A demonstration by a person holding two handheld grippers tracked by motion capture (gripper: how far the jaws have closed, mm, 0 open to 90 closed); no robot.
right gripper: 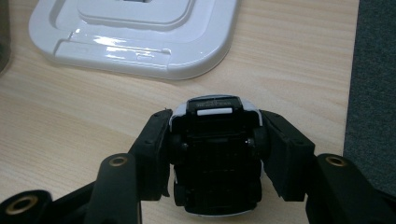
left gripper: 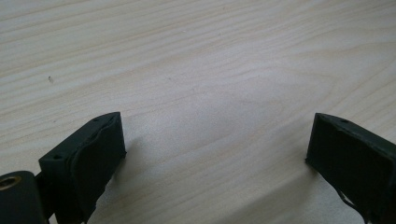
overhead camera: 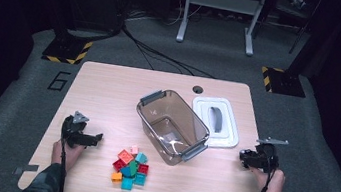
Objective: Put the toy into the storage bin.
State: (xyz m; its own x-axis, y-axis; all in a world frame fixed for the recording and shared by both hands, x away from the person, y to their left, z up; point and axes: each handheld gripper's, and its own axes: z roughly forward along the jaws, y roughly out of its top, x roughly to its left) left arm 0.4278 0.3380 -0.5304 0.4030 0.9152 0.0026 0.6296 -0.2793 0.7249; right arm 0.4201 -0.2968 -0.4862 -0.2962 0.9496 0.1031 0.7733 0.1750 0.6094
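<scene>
My right gripper (right gripper: 215, 119) is shut on a small black-and-white toy car (right gripper: 212, 158), which lies underside up between the jaws, its wheels against the pads. It sits near the table's right edge, just in front of the white lid (right gripper: 135, 51). In the high view that right gripper (overhead camera: 246, 158) is a dark shape held by a hand at the right. My left gripper (overhead camera: 95, 139) rests at the left, pointing toward a pile of coloured bricks (overhead camera: 131, 166). Its jaws stand wide open over bare wood in the left gripper view (left gripper: 215, 135), with nothing between them.
A clear, smoky plastic container (overhead camera: 145, 115) with grey latches stands open at the table's middle, seemingly holding nothing. The white lid (overhead camera: 215, 120) lies flat to its right. A cable hole (overhead camera: 197, 89) is at the back. Dark floor drops off beyond the right edge (right gripper: 373, 93).
</scene>
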